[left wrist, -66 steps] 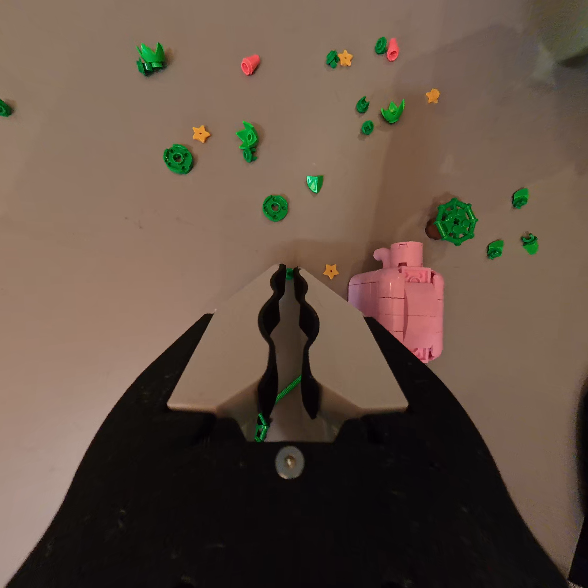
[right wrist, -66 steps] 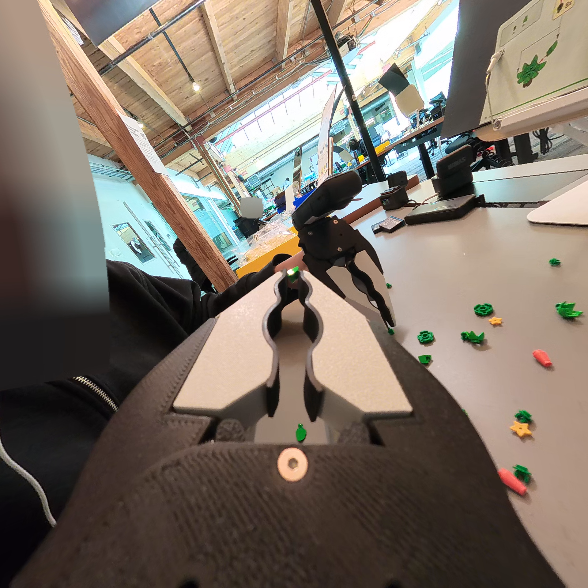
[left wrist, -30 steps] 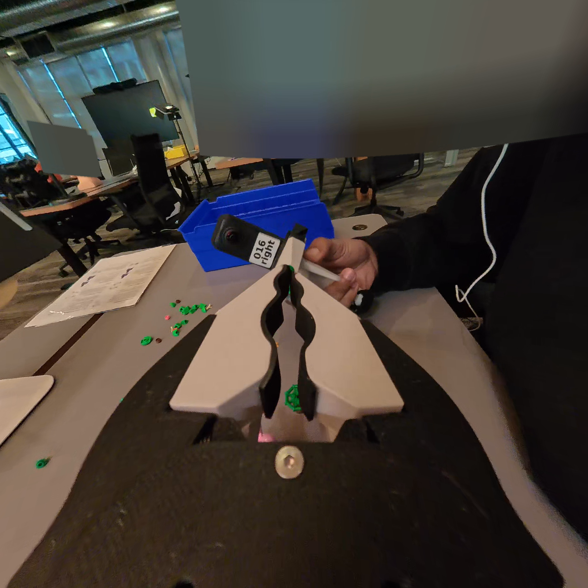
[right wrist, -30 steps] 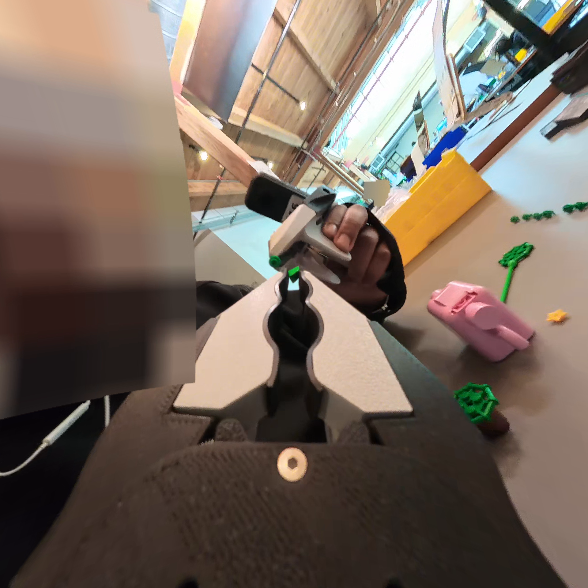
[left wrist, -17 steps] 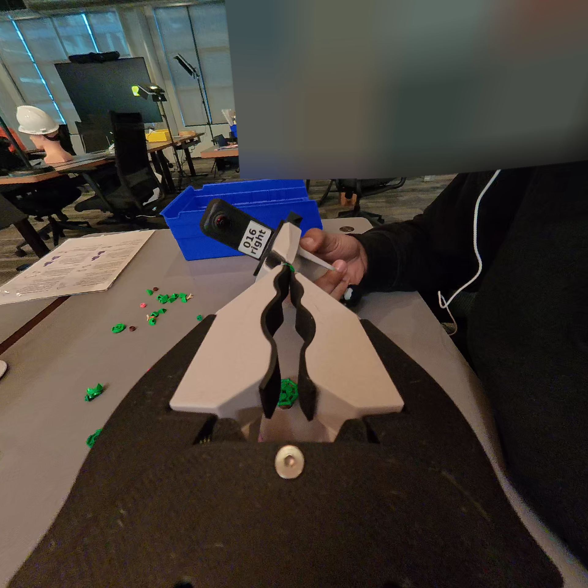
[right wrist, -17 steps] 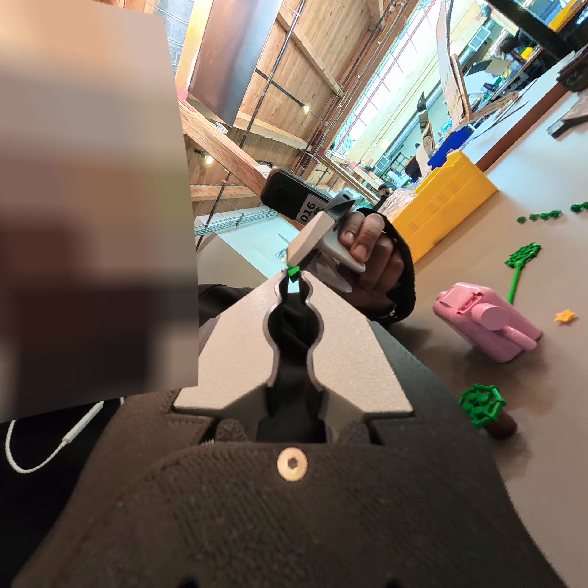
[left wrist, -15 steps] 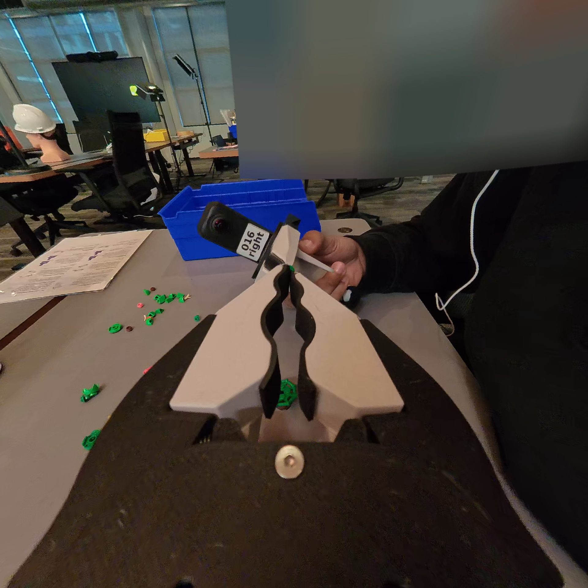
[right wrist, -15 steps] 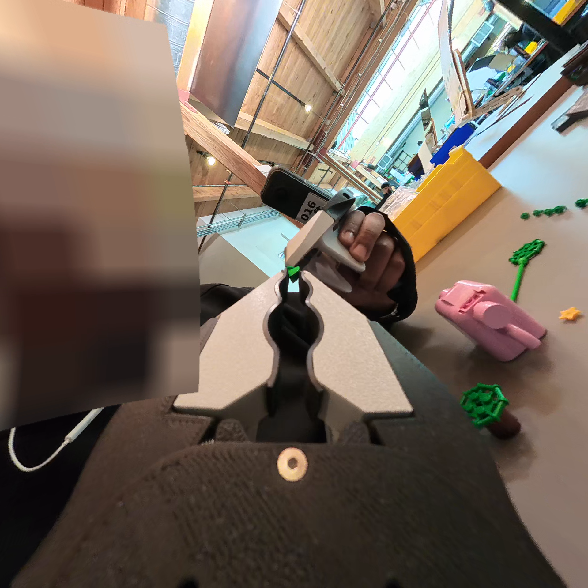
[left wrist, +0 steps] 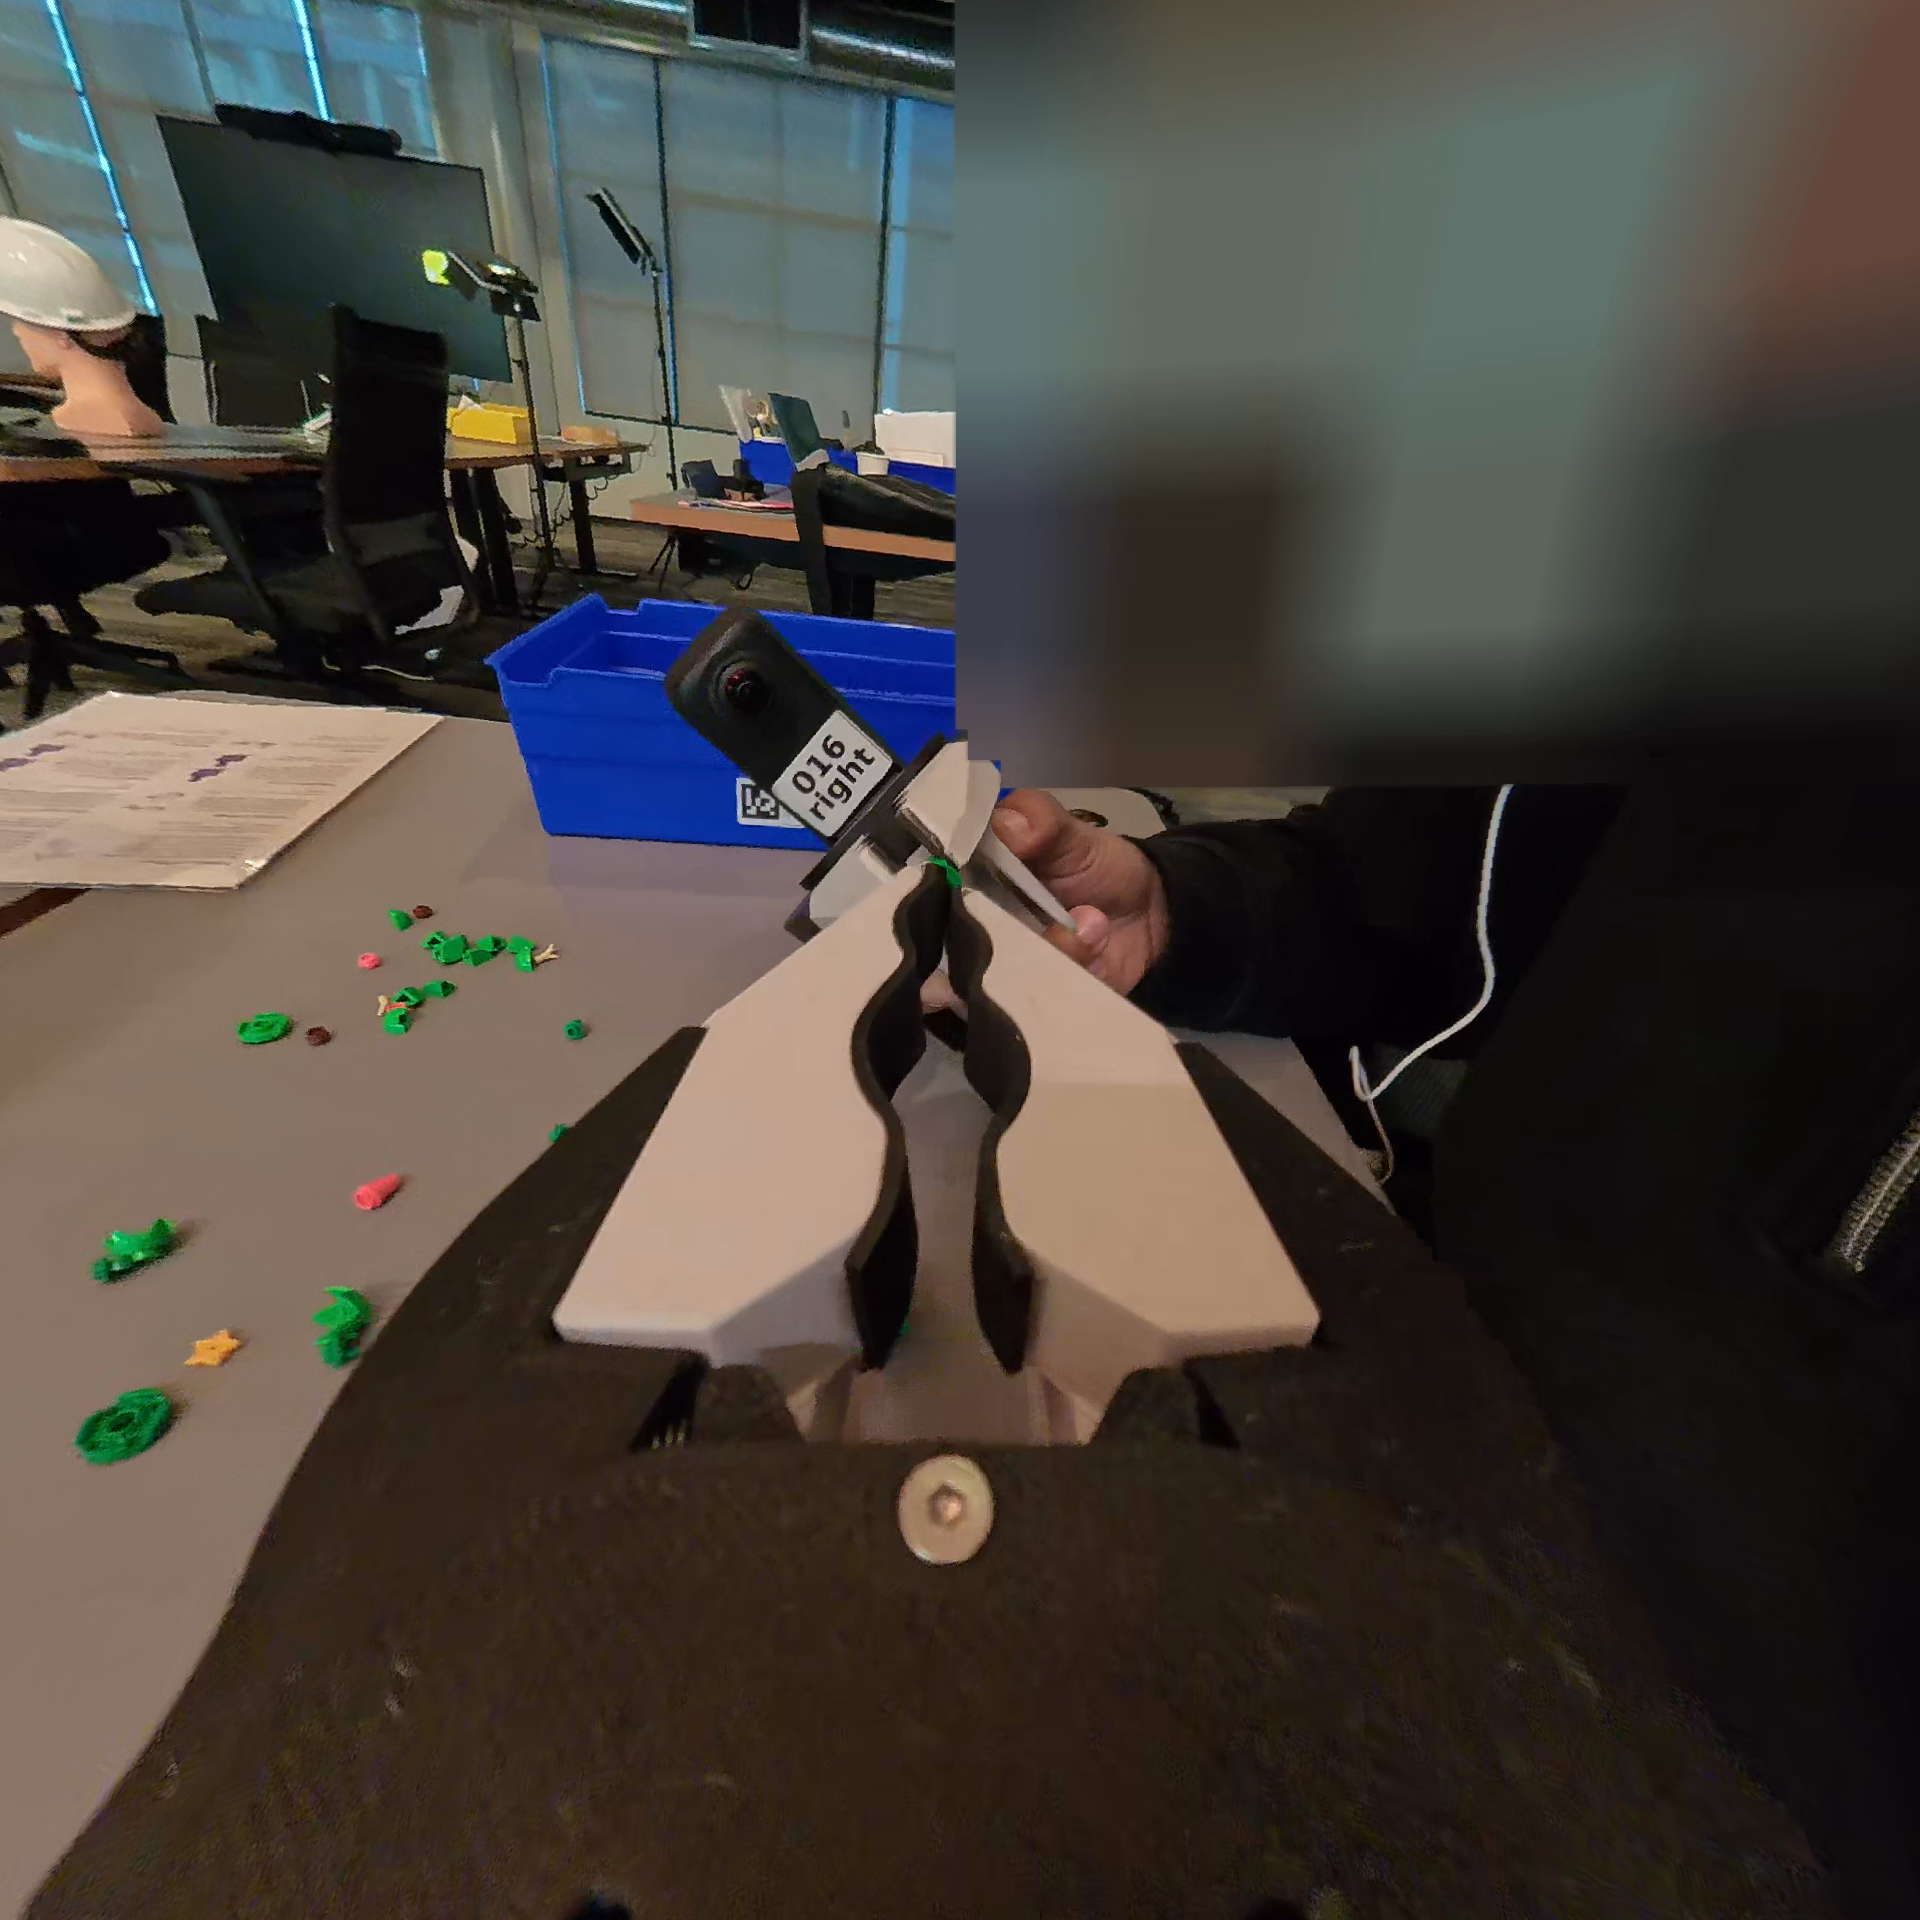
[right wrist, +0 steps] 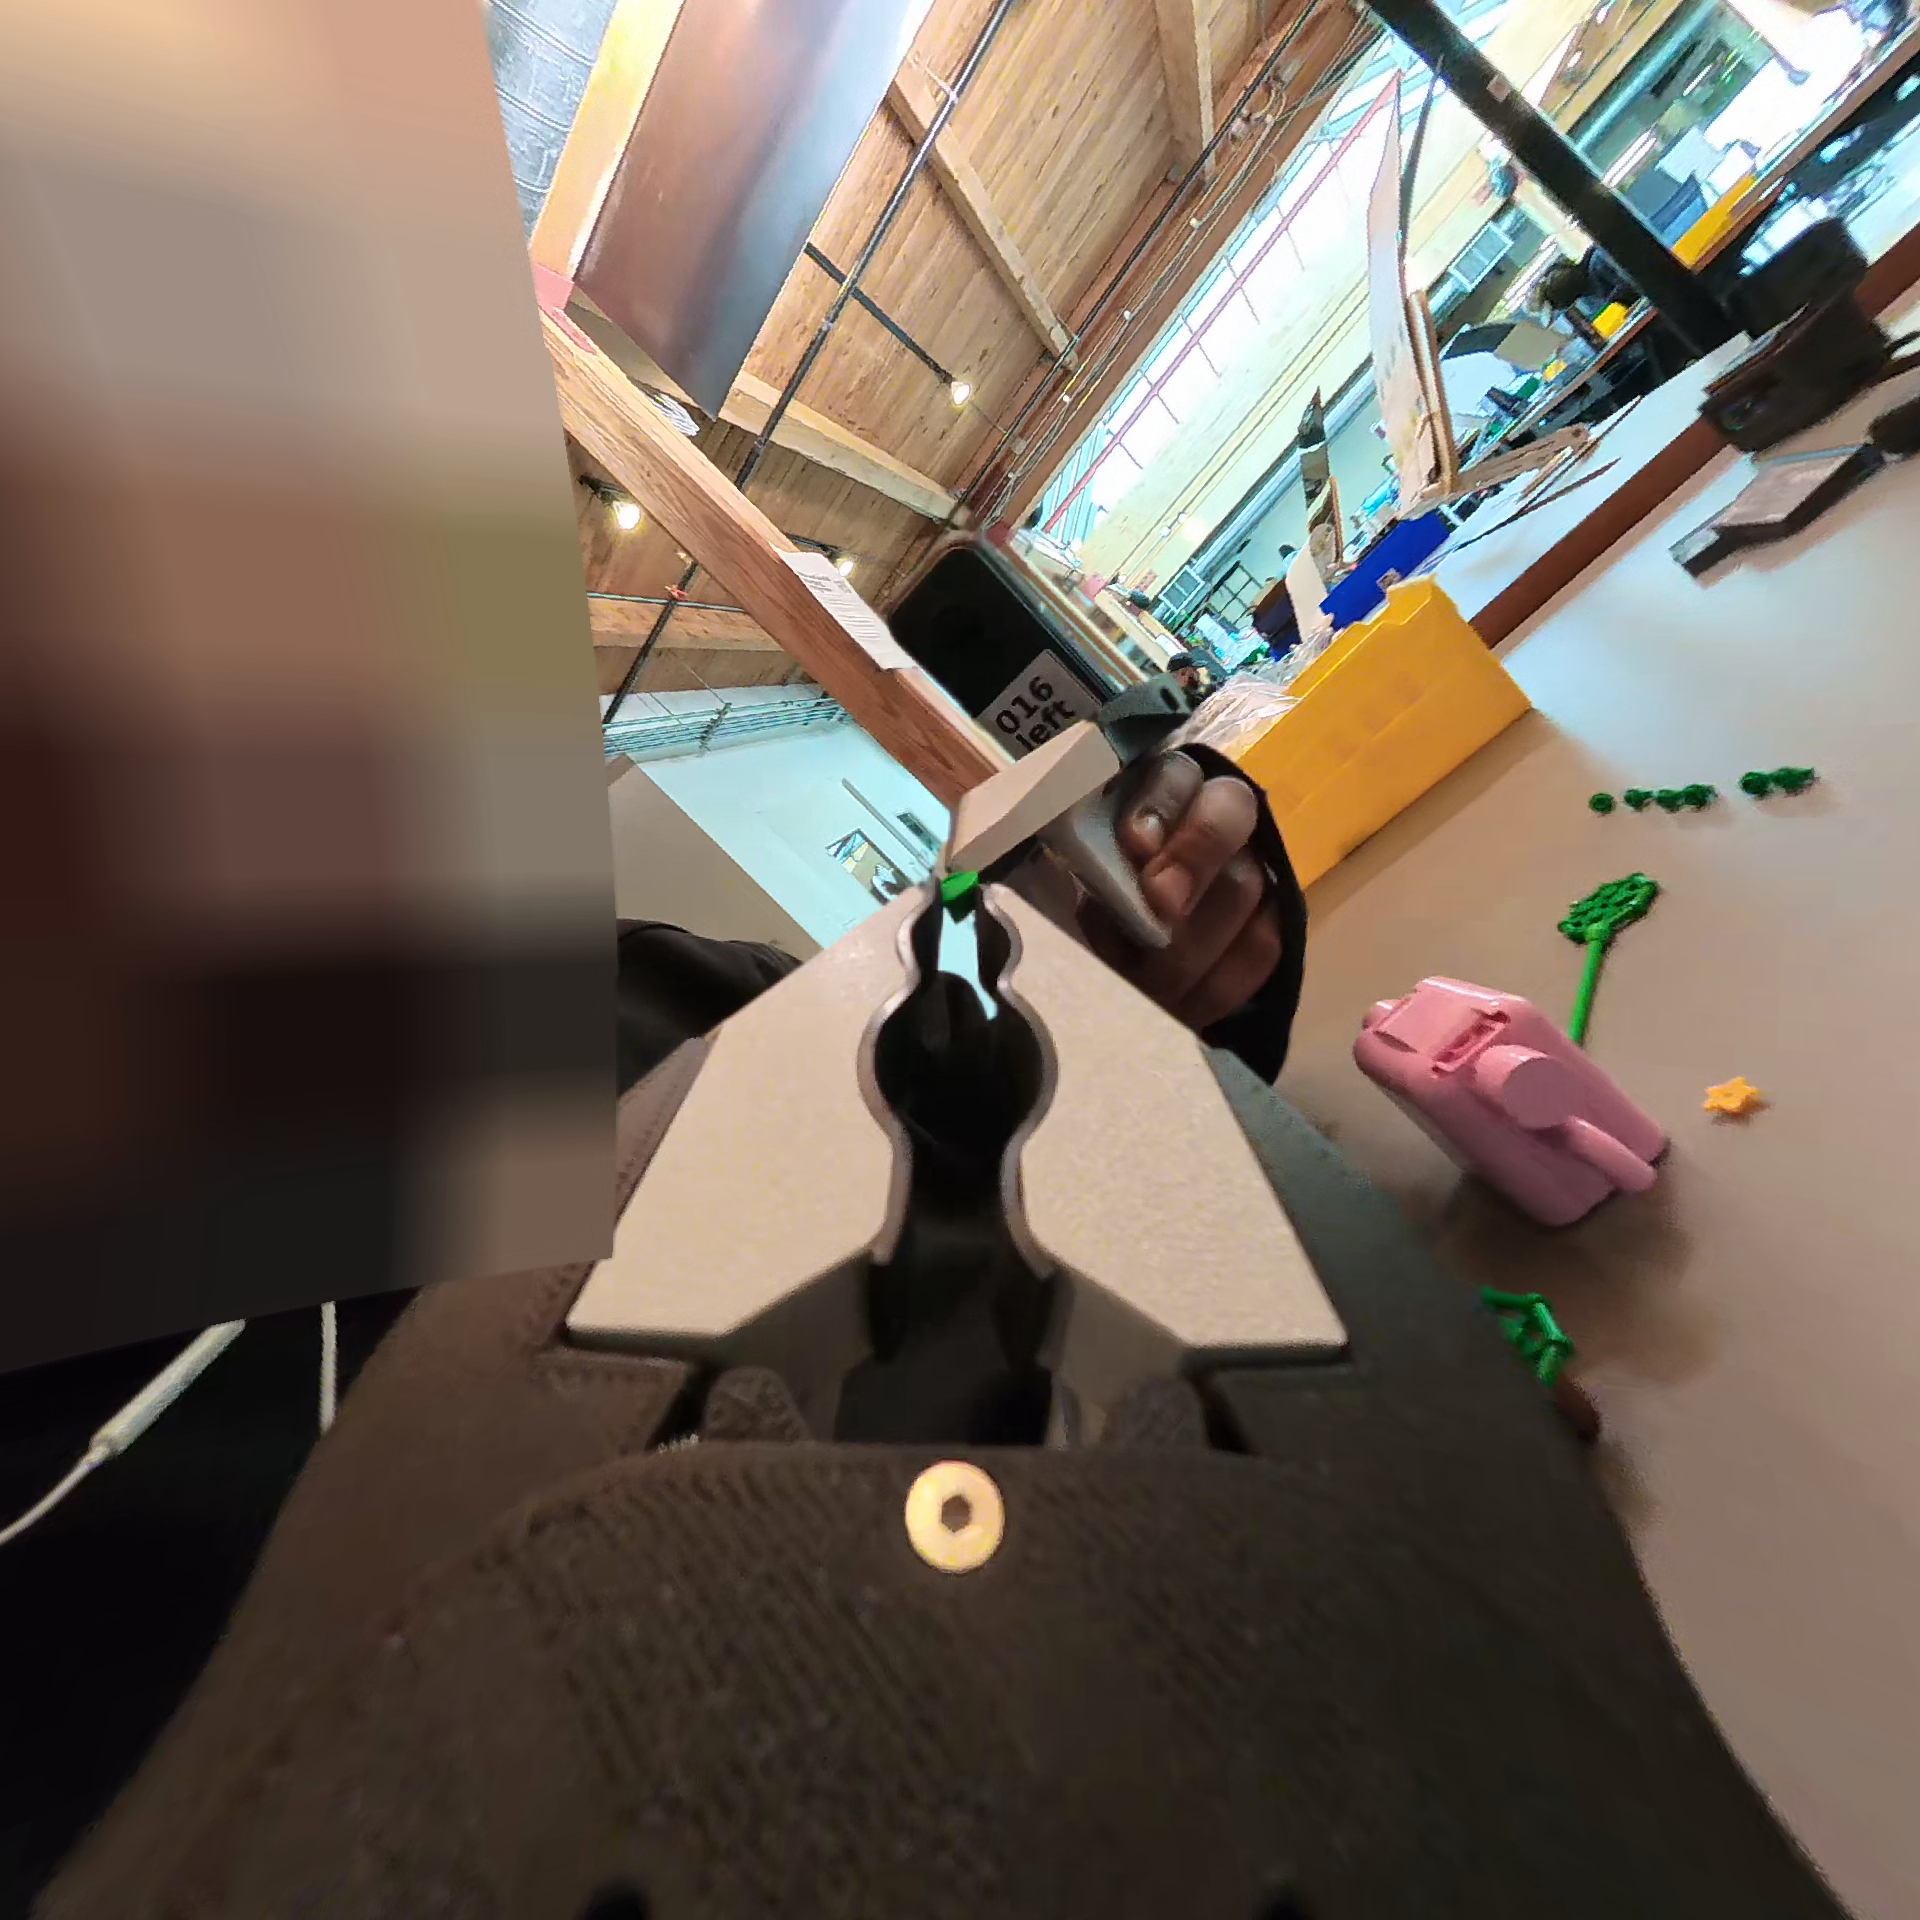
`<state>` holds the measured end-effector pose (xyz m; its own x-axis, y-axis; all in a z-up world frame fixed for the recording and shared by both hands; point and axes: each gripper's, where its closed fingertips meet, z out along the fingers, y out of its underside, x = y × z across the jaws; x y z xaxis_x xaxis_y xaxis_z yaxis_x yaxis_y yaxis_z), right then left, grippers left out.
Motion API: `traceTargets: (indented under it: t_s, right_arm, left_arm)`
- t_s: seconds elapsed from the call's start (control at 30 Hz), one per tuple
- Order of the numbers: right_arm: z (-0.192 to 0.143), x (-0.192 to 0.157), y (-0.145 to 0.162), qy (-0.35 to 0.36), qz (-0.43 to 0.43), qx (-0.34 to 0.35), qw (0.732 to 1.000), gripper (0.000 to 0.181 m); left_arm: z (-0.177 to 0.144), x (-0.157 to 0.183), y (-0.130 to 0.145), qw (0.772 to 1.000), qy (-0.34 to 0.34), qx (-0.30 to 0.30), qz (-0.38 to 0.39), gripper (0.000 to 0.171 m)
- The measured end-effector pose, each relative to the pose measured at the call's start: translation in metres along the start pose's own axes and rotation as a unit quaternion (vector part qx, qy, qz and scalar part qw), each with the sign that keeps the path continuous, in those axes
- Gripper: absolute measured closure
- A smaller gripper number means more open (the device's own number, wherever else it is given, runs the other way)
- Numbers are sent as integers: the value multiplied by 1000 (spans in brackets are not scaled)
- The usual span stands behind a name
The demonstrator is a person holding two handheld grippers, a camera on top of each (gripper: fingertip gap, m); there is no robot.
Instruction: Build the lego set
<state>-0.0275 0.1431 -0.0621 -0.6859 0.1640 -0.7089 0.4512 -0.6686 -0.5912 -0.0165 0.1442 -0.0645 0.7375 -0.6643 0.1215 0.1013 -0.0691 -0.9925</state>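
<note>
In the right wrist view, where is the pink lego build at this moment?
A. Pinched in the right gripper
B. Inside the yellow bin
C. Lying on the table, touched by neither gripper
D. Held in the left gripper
C: the pink lego build lies on the grey table, clear of both grippers; the right gripper pinches only a small green piece up in the air.

grey worktop carried scattered green lego pieces, a pink cone, an orange star, a pink lego build, a blue bin and a printed sheet.
</note>
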Motion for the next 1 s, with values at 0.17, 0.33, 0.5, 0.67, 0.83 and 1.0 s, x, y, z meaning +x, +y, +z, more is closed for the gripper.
traceTargets:
  t_s: [0.17, 0.33, 0.5, 0.67, 0.83, 1.0]
  right_arm:
    - [-4, -1, -4, 16, -36, 2, 999, 177]
    - [-5, 1, -6, 42, -77, 4, 996, 177]
    - [-5, 2, -6, 61, -100, 3, 993, 178]
    - [-6, 4, -4, 54, -72, -2, 996, 177]
    - [-6, 3, -3, 42, -45, -3, 998, 177]
    - [-6, 3, -3, 40, -39, -3, 998, 178]
  left_arm:
    - [1, -2, -2, 998, 12, 22, -53, 171]
    - [1, -4, -4, 996, 8, 35, -85, 171]
    - [2, -6, -3, 995, -2, 40, -95, 171]
    - [2, -6, 0, 996, -1, 29, -83, 171]
    - [1, -6, 0, 998, -13, 19, -54, 171]
    - [1, -6, 0, 999, -16, 15, -44, 171]
